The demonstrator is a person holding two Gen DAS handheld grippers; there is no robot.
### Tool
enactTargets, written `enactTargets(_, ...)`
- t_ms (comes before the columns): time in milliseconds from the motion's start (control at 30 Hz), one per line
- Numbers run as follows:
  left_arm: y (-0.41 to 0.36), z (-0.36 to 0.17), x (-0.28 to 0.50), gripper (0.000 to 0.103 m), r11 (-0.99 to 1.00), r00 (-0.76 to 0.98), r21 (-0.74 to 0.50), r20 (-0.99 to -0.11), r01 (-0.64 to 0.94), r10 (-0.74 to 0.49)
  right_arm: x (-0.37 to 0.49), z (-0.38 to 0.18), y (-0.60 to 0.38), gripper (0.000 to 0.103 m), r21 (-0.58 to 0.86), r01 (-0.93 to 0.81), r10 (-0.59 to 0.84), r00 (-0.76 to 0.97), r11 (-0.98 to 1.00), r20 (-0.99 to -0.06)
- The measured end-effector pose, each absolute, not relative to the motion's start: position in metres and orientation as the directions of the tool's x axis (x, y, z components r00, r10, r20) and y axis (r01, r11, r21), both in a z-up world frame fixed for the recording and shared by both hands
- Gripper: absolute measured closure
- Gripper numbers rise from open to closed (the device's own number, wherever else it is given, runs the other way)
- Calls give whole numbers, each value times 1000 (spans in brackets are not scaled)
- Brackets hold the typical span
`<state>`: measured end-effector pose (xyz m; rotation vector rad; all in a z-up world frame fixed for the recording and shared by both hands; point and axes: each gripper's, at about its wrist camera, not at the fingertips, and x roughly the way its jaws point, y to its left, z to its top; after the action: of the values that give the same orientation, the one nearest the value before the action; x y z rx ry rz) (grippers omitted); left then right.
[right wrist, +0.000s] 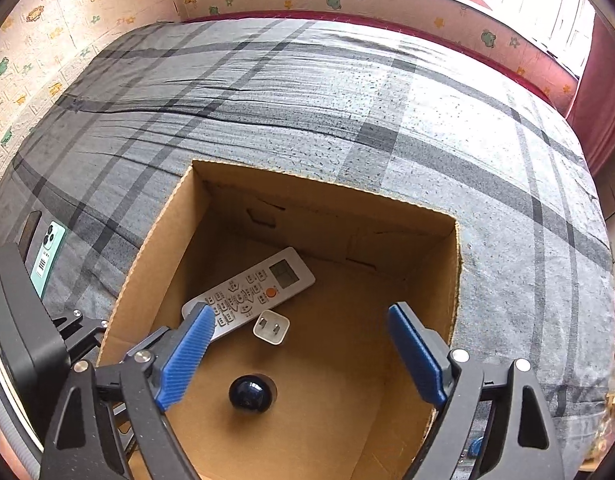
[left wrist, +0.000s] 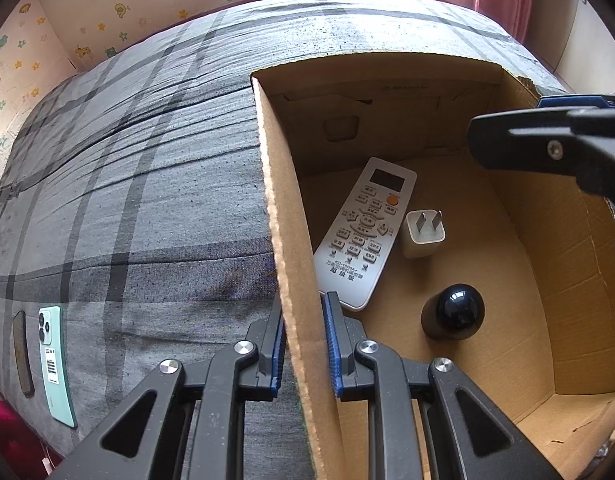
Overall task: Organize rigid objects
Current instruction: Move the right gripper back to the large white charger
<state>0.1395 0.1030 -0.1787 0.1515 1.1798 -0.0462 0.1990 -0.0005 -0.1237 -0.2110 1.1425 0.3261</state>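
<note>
Grey plaid bedsheet (right wrist: 347, 92) covers pretty much the whole bed, and on it sits an open cardboard box (right wrist: 331, 208) with its near end cut off by the frame in both views. Left gripper (left wrist: 305, 344) is clamped down on the box's left wall, one blue pad on each side of the cardboard. Right gripper (right wrist: 303, 356) hangs over the box with its fingers spread wide and nothing between them. Down on the box floor there's a white remote (left wrist: 363, 232) lying face up, partly hidden behind a blue pad in the right wrist view, a white charger plug (left wrist: 423, 234) just beside it with prongs up, and a glossy black round thing (left wrist: 453, 312) nearer the camera, hard to say what exactly. Out on the sheet to the left are a mint green phone (left wrist: 55, 364), face down, and a dark slab (left wrist: 22, 352) next to it that I can't really identify.
</note>
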Motion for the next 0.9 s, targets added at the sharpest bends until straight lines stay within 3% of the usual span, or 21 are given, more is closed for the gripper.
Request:
enactTargets(200,102,-179,138,83,988,385,100,-922,114,49,198,-109,-24,1,2,-326,142,408,945,-902)
enactTargets(900,104,-179,136,83,990,390,96,-920,104,48,175,-87,-144,0,-40,-152,38,474,988,-880)
